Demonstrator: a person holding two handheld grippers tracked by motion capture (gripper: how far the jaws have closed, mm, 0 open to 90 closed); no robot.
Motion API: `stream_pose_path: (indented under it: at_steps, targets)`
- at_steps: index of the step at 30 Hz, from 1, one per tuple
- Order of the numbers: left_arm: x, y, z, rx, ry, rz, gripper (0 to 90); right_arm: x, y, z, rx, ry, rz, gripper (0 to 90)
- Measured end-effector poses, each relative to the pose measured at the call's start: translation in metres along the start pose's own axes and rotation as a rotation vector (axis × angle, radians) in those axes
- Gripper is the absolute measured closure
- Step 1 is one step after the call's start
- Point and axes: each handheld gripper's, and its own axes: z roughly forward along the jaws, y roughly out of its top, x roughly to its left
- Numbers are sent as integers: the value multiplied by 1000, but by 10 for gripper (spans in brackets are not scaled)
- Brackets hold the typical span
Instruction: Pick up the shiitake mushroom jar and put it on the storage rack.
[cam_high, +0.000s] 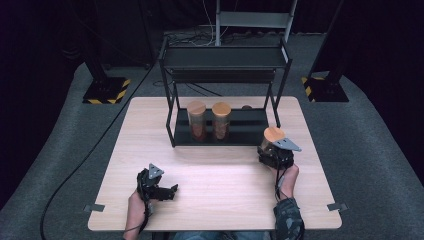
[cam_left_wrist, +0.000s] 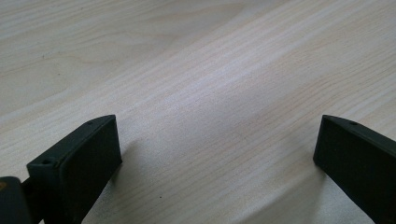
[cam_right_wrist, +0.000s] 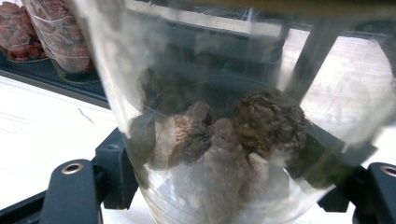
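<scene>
Left gripper (cam_high: 172, 190) rests low over the table (cam_high: 215, 185) near its front-left part, jaws wide apart, nothing between them; in the left gripper view there is bare wood grain between the two black jaws, whose lower ends are cut off by the frame.

Right gripper (cam_high: 272, 156) is clamped on a glass jar (cam_right_wrist: 224, 140) at the table's right side, just in front of the rack's right leg. Jaws sit either side of the jar's lower wall. In the right gripper view the jar is so close that its top is cut off and its glass is blurred and glary; the contents read as dark wrinkled lumps, kind not clear. In the high view its round wooden lid (cam_high: 273, 134) shows, but gripper body and grey plate hide most of the glass.

No labels or writing readable anywhere.

Open tabletop between the two grippers and across the middle. The right edge is near the held jar.

Farther back: black rack (cam_high: 225, 95), with two more wood-lidded jars (cam_high: 208, 120) side by side on its lower shelf, holding reddish contents. The top shelf looks bare; a small brownish thing behind the rack's right side is too small to identify.
</scene>
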Motion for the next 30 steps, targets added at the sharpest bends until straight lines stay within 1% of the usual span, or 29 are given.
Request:
stream_pose_path:
  at_steps: [4,8,10,11,20,22,30]
  targets:
    - [0,0,0,2,0,2,2,0,0,0,2,-15,11,246]
    - [0,0,0,2,0,2,2,-1,0,-1,4,-18,14,246]
    - [0,0,0,2,0,2,2,-2,1,-2,4,-8,25,246]
    - [0,0,0,2,0,2,2,-2,1,-3,0,-2,39,246]
    - [0,0,0,2,0,2,2,-1,5,-8,-9,0,33,247]
    - [0,0,0,2,0,1,2,-1,6,-9,-9,-1,24,247]
    - [0,0,0,2,0,2,2,-1,11,-12,-14,-3,22,247]
